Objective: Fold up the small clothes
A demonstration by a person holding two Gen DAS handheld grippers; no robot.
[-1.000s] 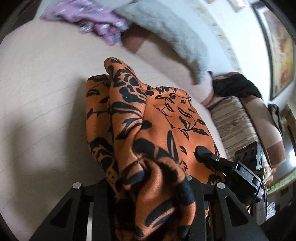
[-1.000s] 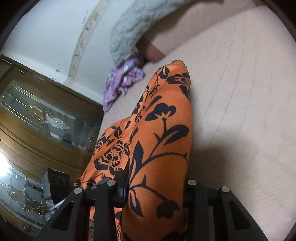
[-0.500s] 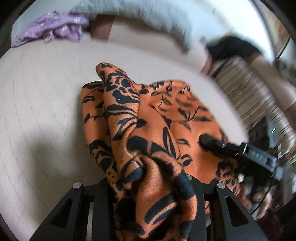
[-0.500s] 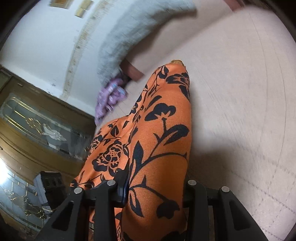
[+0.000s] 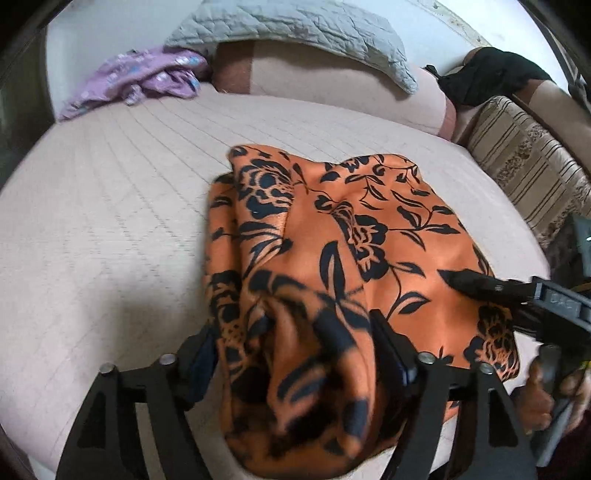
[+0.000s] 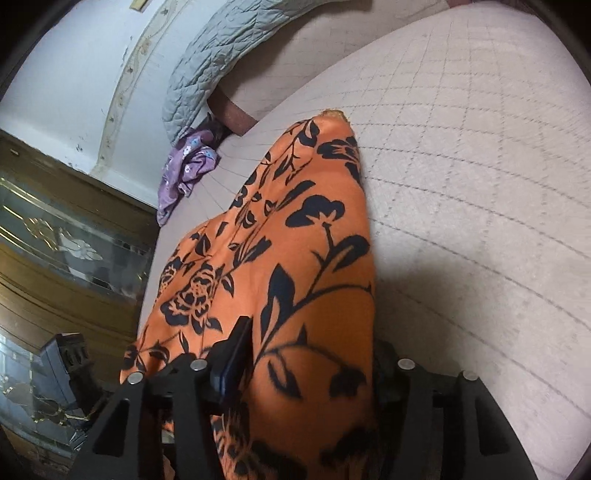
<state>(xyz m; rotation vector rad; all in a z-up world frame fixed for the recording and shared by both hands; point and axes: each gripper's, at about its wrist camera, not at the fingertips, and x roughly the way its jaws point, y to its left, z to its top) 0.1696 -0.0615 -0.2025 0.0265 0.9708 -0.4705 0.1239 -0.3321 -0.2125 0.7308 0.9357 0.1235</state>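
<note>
Both grippers' jaws opening, orange floral cloth point(image 5: 369, 229) bunched btwn each pair, atop bed point(image 5: 110, 221).

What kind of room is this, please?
Probably a bedroom at home: a quilted mattress, a grey quilt over a bolster, and loose clothes, orange floral garment and purple garment, lying on it.

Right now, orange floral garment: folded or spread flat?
Folded, not flat. The orange garment lies doubled on the bed, one layer lapped over another, its near edge bunched between the opening left gripper.
</note>
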